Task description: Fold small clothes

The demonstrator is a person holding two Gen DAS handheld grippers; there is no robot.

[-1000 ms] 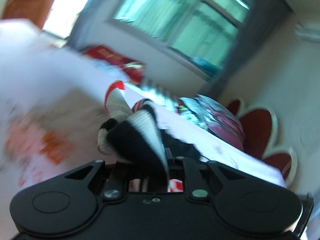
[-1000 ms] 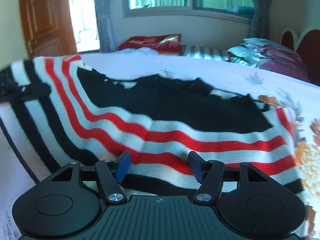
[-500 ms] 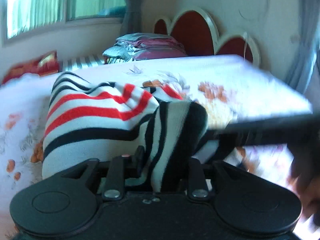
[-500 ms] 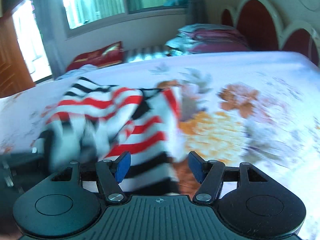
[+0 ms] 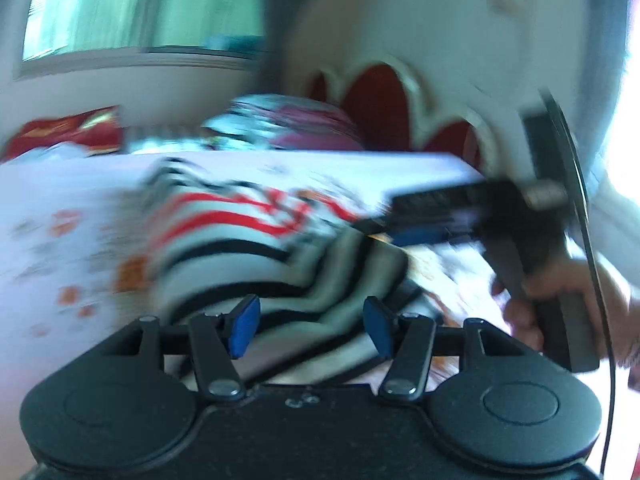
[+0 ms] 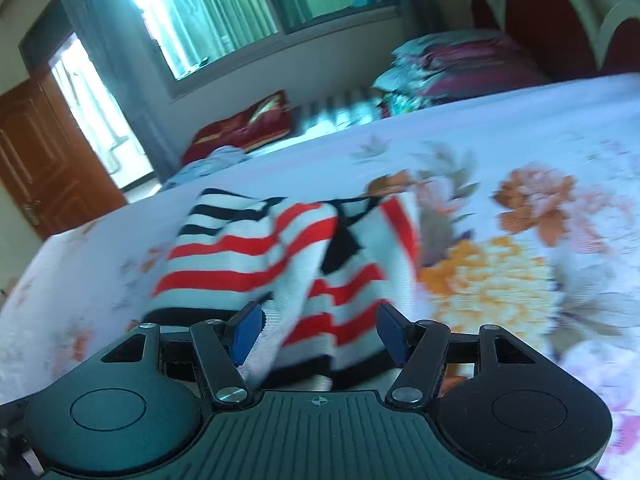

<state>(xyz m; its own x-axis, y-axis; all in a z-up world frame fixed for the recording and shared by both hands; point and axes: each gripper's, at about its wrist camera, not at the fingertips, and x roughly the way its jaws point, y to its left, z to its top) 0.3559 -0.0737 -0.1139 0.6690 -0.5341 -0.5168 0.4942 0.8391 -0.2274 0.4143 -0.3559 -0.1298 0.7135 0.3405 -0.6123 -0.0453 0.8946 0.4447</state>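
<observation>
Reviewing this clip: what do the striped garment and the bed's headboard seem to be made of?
Striped garment: looks like soft knit, probably wool or acrylic; a ribbed texture shows along its white edge and it slumps in folds. Headboard: dark red panels in pale scalloped frames, possibly padded; too blurred to confirm.

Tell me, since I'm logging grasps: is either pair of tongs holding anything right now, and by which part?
Nothing is held. The left tongs, which have just been opening, and the right tongs both stand open around the folded red, white and black striped knit sweater without pinching it.

Left hand-held gripper (image 5: 311, 326) jaws just opening, pads apart; right hand-held gripper (image 6: 319, 332) gapes wide.
</observation>
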